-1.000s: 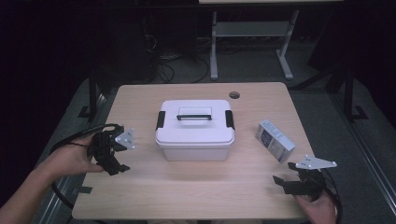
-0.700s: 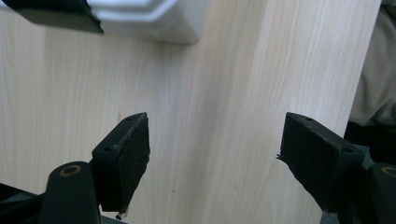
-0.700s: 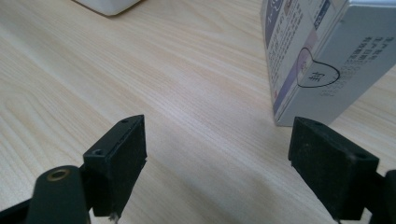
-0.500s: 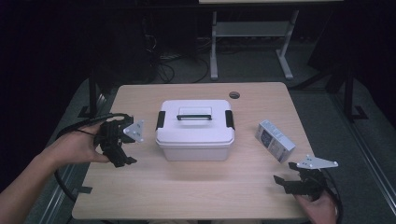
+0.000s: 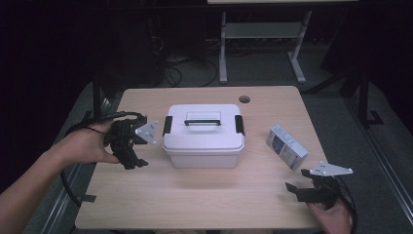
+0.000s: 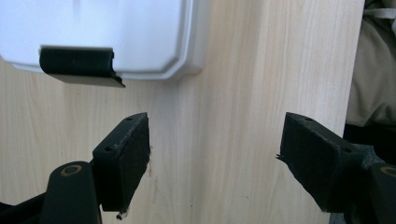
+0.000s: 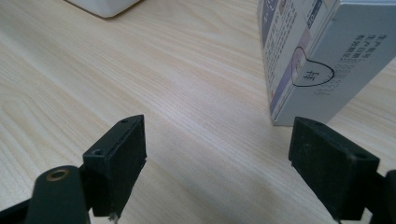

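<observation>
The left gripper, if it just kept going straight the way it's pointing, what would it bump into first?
Probably the black latch on the side of the white box. The left gripper is open over bare table, with the latch just ahead and slightly to one side, so it might narrowly miss it.

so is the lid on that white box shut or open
Shut. The lid sits flat on the white box, its handle lying down, and the black latches at both ends hang down over the rim.

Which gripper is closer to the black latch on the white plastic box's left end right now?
Left. The left gripper, jaws open, hovers just beside the black latch of the white plastic lidded box. The right gripper sits at the table's near right corner, beyond the small grey carton.
</observation>
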Demonstrator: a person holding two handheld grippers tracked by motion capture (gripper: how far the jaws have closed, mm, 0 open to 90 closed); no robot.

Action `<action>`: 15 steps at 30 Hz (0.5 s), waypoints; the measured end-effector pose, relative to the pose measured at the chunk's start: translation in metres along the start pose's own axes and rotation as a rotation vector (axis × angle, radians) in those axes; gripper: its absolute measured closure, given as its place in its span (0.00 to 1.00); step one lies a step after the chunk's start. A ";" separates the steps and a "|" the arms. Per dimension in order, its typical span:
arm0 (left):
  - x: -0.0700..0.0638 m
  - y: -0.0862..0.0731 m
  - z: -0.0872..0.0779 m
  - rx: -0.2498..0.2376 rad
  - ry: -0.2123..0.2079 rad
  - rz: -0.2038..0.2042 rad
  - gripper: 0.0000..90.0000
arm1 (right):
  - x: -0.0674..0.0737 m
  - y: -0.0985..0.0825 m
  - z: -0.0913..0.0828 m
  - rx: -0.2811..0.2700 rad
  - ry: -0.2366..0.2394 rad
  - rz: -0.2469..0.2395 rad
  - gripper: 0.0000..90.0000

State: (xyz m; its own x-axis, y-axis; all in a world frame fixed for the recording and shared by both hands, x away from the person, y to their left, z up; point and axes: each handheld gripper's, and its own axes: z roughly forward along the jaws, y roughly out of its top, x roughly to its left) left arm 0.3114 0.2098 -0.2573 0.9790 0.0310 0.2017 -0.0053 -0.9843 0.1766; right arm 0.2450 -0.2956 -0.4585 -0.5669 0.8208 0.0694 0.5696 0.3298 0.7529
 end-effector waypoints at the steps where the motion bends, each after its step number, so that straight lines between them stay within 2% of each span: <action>1: 0.001 0.002 -0.001 0.004 -0.002 0.002 0.26 | 0.000 0.000 0.000 0.001 -0.001 0.000 0.21; 8: 0.008 0.014 -0.005 -0.013 -0.009 0.016 0.26 | -0.001 0.000 0.000 -0.002 0.003 0.001 0.21; 11: 0.012 0.023 -0.005 0.001 -0.021 0.032 0.27 | -0.001 0.000 0.000 0.000 0.005 0.003 0.21; 15: 0.017 0.032 -0.005 -0.007 -0.026 0.028 0.27 | -0.002 0.000 0.001 0.001 0.008 0.000 0.21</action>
State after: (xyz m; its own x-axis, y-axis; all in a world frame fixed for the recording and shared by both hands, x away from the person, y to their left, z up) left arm 0.3266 0.1797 -0.2438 0.9833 -0.0013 0.1820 -0.0343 -0.9834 0.1784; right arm 0.2466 -0.2965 -0.4594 -0.5714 0.8173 0.0746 0.5705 0.3303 0.7519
